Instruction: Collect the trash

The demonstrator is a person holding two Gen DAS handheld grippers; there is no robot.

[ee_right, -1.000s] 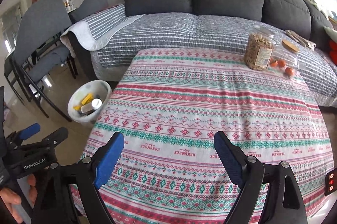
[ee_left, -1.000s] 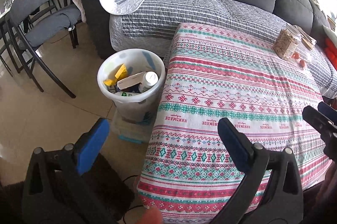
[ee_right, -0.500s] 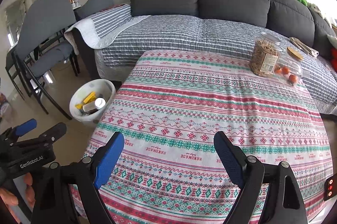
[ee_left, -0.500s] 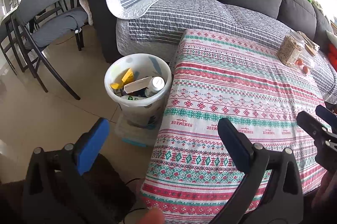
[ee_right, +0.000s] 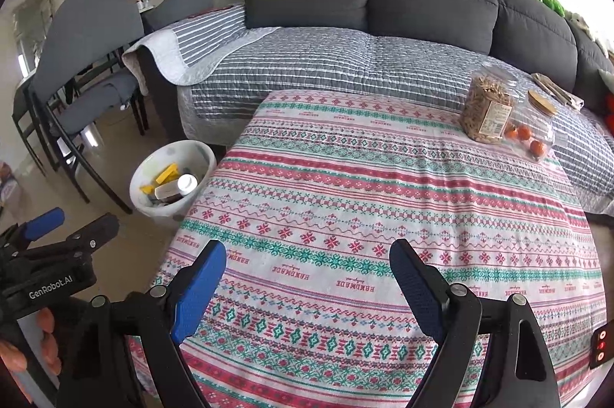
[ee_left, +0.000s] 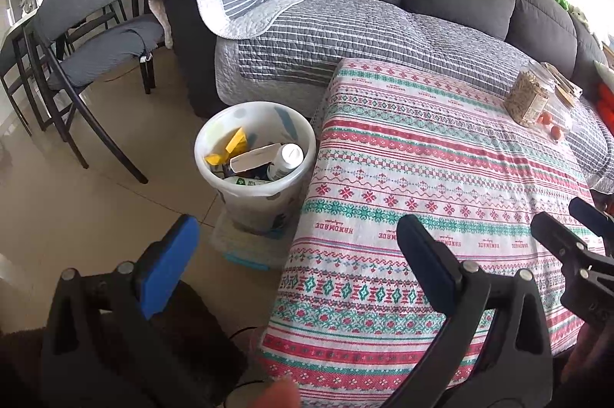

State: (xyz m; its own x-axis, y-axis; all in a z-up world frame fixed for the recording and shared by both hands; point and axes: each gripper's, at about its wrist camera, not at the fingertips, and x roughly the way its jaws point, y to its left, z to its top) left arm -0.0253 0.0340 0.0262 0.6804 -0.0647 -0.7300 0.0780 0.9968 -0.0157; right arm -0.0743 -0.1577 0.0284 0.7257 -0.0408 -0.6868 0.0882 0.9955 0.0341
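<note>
Both tools, left [ee_left: 297,254] and right [ee_right: 309,277], gape wide and empty near the table edge [ee_right: 180,235] by the bin [ee_left: 255,185]

You are facing a counter [ee_right: 383,216] that is carrying two jars [ee_right: 489,109] at its far right corner; a bin [ee_left: 255,158] is standing on the floor [ee_left: 76,208].

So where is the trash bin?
The trash bin sits on the floor by the table's left edge, just in front of the sofa. In the right wrist view it is at middle left.
</note>
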